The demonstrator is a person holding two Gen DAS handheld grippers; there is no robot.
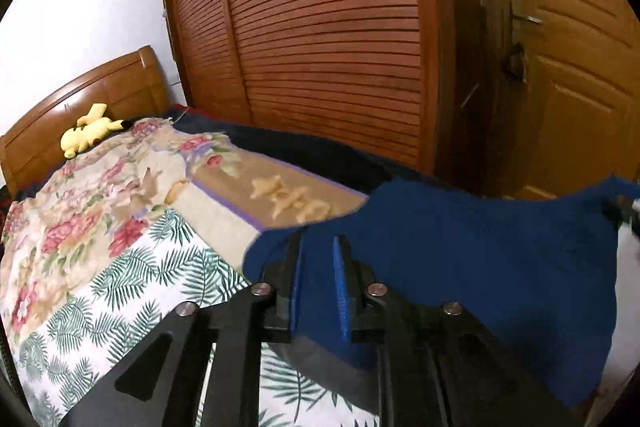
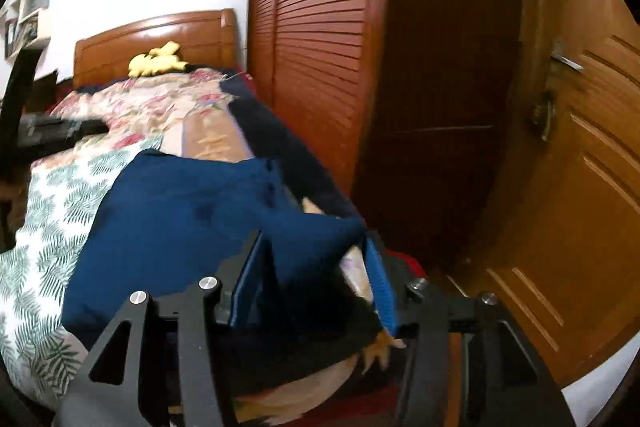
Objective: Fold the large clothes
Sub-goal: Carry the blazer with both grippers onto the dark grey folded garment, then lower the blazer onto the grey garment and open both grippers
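Observation:
A dark blue garment (image 1: 460, 247) lies folded on the bed, hanging a little past its right edge. In the right wrist view the garment (image 2: 180, 207) spreads over the leaf-print sheet, one corner raised towards the camera. My left gripper (image 1: 318, 239) stands slightly open, its blue pads apart, with blue fabric between them. My right gripper (image 2: 314, 237) is open wide, and the raised corner sits loose between its fingers, touching the right pad's tip at most. A dark shape at the far left of the right wrist view looks like the left gripper (image 2: 64, 131).
The bed carries a leaf-print sheet (image 1: 120, 287) and a floral blanket (image 1: 80, 211). A yellow plush toy (image 1: 90, 133) lies by the wooden headboard (image 1: 100, 87). Louvred wardrobe doors (image 1: 320, 27) run close along the bed's far side. A wooden room door (image 2: 580, 167) stands at the right.

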